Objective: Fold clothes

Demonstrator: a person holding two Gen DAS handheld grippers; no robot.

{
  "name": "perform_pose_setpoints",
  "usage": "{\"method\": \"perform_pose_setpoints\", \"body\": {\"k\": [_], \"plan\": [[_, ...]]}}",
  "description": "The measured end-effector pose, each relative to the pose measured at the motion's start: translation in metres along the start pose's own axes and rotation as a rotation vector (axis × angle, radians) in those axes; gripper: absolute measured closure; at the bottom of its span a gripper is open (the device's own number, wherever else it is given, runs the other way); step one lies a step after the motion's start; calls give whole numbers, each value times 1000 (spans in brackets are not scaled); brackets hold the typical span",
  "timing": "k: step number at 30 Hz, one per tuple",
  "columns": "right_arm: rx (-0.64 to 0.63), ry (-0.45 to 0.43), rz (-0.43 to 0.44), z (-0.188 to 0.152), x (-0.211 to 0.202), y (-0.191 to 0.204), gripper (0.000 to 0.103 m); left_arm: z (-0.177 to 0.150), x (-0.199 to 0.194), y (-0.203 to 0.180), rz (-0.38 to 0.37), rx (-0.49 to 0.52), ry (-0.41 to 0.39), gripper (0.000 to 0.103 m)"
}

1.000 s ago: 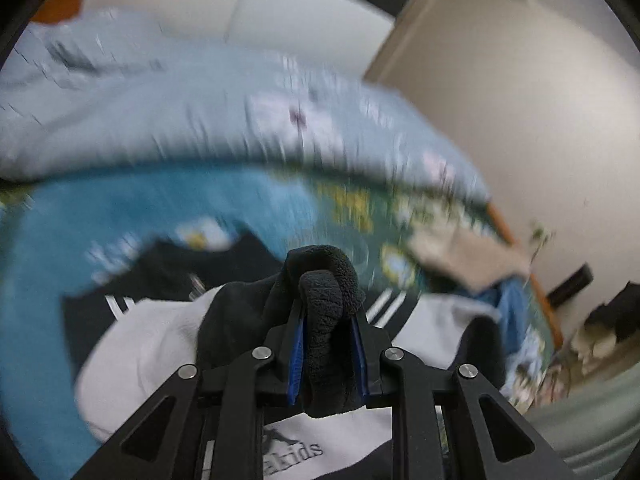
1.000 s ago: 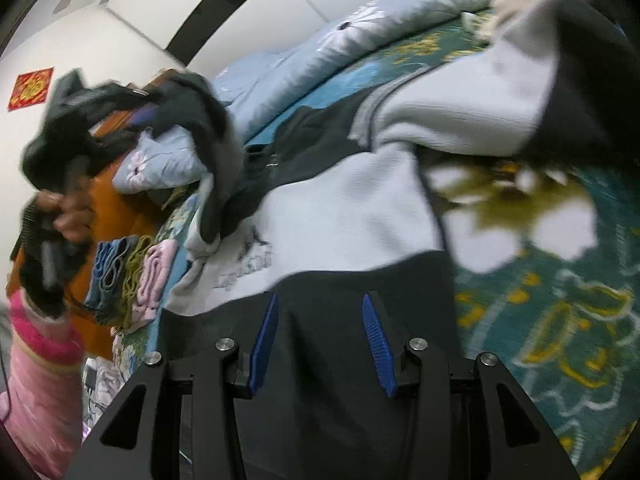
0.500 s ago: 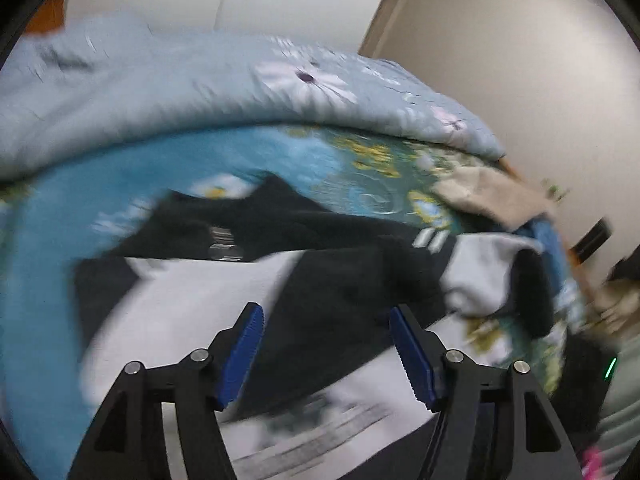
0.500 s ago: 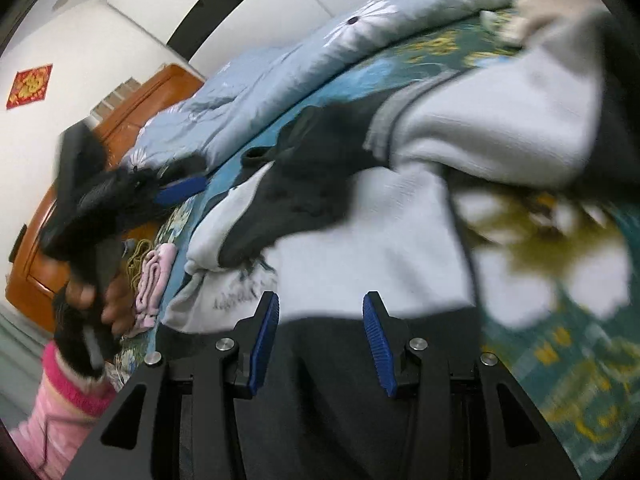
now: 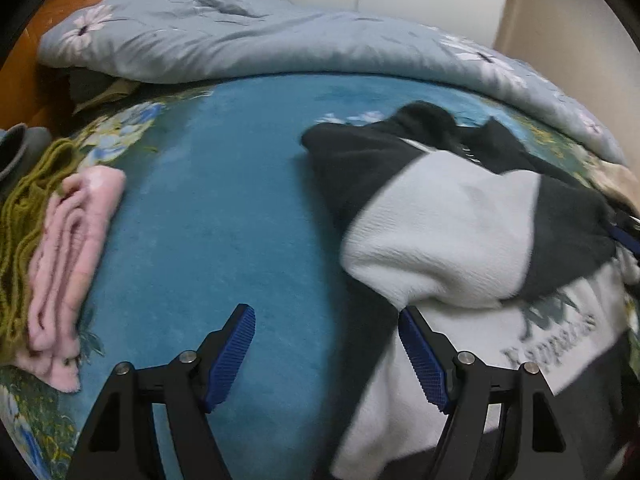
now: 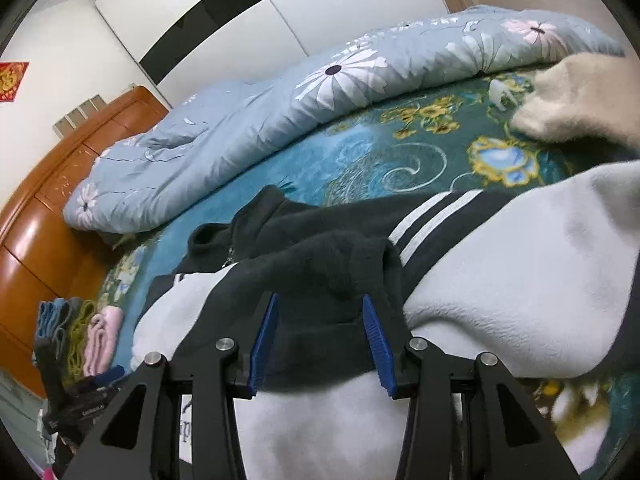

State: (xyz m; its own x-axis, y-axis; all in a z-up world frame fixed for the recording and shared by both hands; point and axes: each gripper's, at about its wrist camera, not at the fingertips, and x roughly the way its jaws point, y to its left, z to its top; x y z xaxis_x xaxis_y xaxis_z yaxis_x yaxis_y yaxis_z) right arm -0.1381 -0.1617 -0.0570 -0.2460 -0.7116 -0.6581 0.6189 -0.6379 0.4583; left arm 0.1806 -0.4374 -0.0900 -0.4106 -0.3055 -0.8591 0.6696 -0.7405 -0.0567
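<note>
A black and white fleece jacket [image 5: 448,216] lies on the blue patterned bed cover [image 5: 208,216], one sleeve folded across its white front. My left gripper [image 5: 328,356] is open and empty, low over the cover just left of the jacket's edge. In the right wrist view the jacket [image 6: 520,280] fills the foreground. My right gripper [image 6: 320,340] is open, its blue pads on either side of the black sleeve cuff [image 6: 332,280] without pinching it. The left gripper also shows at the lower left of the right wrist view [image 6: 80,396].
A stack of folded pink and olive clothes [image 5: 60,248] lies at the cover's left edge. A light blue flowered quilt [image 5: 256,40] is bunched along the far side. A beige garment [image 6: 580,96] lies at the far right. A wooden headboard [image 6: 52,208] stands at the left.
My left gripper has let go of the black sleeve, opened, and swung left over the bare cover. The sleeve now lies across the jacket. My right gripper has moved up to the cuff.
</note>
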Motion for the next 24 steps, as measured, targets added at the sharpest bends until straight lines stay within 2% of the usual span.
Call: {"method": "perform_pose_setpoints", "body": {"k": [3,5,7,9,10,15,17,19,24], "plan": [[1,-30,-16,3,-12,-6,58,-4,2,5,-15,-15,2,25],[16,-30,-22,5,-12,-12,58,-8,2,9,-103,-40,19,25],[26,-17,-28,8,-8,-18,58,-12,-3,10,-226,-61,35,25],[15,9,-41,8,-1,-19,58,-12,-9,4,-262,-37,20,25],[8,13,-35,9,0,-17,58,-11,-10,1,-252,-22,15,25],[-25,34,-8,10,7,-6,56,-5,9,-4,-41,8,29,25],[-38,43,3,11,9,-2,60,-5,13,14,-49,-87,34,24],[-60,41,-8,12,8,0,93,-8,13,32,-99,-186,23,24],[-30,80,-73,12,17,-16,98,-11,10,38,-83,-230,10,24]]}}
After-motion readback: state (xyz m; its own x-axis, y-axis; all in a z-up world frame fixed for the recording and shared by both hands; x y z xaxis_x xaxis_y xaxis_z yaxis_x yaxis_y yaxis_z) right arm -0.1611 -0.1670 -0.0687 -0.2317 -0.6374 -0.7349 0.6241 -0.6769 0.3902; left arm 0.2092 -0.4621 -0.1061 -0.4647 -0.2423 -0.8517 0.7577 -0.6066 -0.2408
